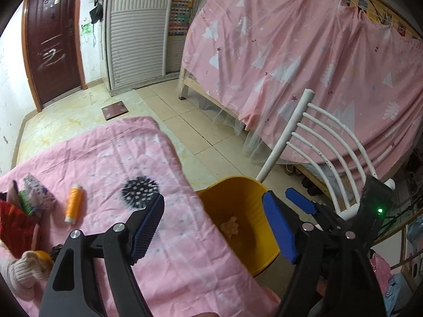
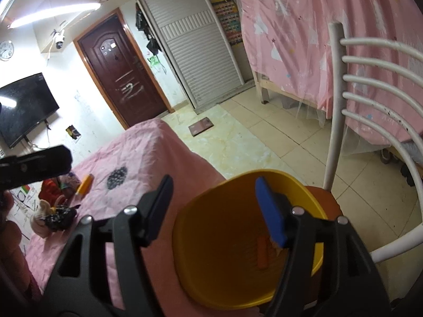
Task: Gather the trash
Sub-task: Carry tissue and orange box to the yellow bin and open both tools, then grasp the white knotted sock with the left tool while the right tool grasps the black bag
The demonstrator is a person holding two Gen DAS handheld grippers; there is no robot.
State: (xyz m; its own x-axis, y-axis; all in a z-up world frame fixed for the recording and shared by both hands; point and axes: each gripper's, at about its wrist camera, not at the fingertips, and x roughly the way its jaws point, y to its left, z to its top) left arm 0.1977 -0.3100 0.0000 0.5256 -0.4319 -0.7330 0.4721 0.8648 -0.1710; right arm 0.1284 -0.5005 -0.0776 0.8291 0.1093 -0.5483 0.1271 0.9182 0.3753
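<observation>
A yellow bin (image 1: 238, 227) (image 2: 238, 251) stands on a chair beside the pink-covered table (image 1: 119, 158) (image 2: 148, 145). A crumpled pale scrap (image 1: 230, 227) lies inside it. My left gripper (image 1: 214, 224) is open and empty, above the table edge and the bin. My right gripper (image 2: 214, 208) is open and empty over the bin's rim; it also shows in the left wrist view (image 1: 285, 200). An orange spool (image 1: 73, 204) (image 2: 85, 185), a crumpled wrapper (image 1: 37, 192), red packaging (image 1: 15, 224) and a black crumpled piece (image 2: 59, 218) lie on the table's left side.
A white metal chair (image 1: 325, 142) (image 2: 375, 100) holds the bin. A pink curtained bed (image 1: 304, 60) stands to the right. A dark door (image 1: 53, 39), a white wardrobe (image 1: 137, 26) and a floor scale (image 1: 115, 109) are beyond. A TV (image 2: 23, 108) hangs on the left wall.
</observation>
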